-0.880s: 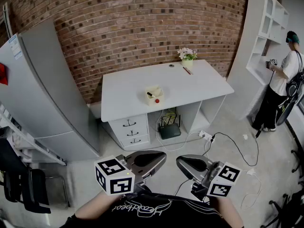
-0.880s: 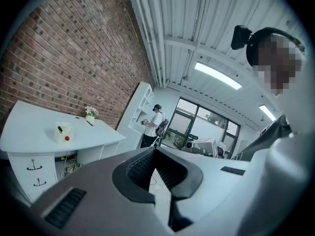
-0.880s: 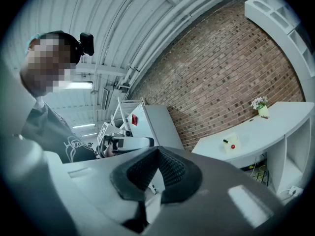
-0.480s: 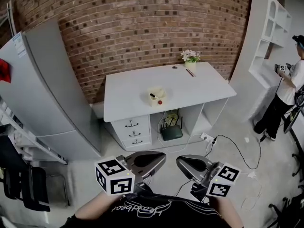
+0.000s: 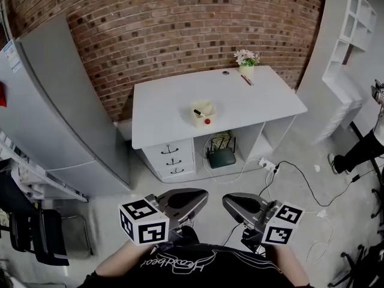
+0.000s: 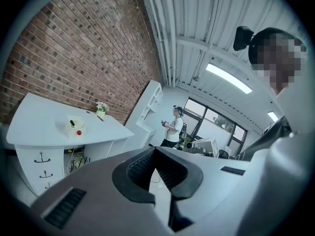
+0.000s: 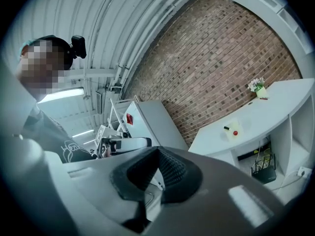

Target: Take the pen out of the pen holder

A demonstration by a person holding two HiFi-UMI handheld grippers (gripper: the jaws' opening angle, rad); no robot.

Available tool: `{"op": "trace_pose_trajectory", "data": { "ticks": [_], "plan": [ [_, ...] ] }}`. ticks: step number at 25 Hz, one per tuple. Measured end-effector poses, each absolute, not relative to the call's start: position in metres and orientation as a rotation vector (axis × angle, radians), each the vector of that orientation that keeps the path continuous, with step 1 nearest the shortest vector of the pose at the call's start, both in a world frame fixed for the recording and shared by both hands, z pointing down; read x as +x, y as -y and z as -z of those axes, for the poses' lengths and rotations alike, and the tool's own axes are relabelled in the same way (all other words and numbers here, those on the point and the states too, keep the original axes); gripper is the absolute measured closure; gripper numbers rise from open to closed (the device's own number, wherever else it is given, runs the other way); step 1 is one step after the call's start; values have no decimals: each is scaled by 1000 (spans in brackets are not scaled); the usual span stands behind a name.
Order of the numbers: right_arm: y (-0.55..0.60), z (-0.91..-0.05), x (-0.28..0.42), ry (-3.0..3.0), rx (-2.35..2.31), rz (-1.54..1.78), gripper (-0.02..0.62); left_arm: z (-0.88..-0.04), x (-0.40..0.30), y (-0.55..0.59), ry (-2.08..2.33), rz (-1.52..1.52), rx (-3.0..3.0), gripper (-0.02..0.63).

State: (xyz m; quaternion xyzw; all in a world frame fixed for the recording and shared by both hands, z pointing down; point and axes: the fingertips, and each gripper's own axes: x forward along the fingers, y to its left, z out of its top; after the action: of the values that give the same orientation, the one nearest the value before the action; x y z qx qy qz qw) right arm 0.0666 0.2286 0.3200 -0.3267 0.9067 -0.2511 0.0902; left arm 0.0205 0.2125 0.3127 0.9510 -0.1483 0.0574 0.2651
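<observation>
My left gripper [image 5: 204,194] has its fingers pressed together, empty. The pen [image 5: 197,111] stands in the pen holder [image 5: 205,115] on the desk [image 5: 223,109], well ahead. My right gripper [image 5: 227,201] is likewise closed and empty. I'd step closer, then spread one before reaching.

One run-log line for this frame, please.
stage: before reach | left gripper: shut, empty | right gripper: shut, empty | pen: in pen holder on desk, far from both grippers
</observation>
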Motion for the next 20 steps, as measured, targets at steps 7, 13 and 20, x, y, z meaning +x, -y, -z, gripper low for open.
{"op": "trace_pose_trajectory", "data": {
  "ticks": [7,13,20],
  "plan": [
    [-182,-337,55,-2687,-984,825,592,-332,11,-161,391,-187,2518,604],
    [-129,-354,50,-2656,-1025,896,592,-352,1,-104,407,-231,2470,604],
    [-55,-375,42,-2615,-1065,959,592,-379,-10,-29,416,-296,2425,604]
  ]
}}
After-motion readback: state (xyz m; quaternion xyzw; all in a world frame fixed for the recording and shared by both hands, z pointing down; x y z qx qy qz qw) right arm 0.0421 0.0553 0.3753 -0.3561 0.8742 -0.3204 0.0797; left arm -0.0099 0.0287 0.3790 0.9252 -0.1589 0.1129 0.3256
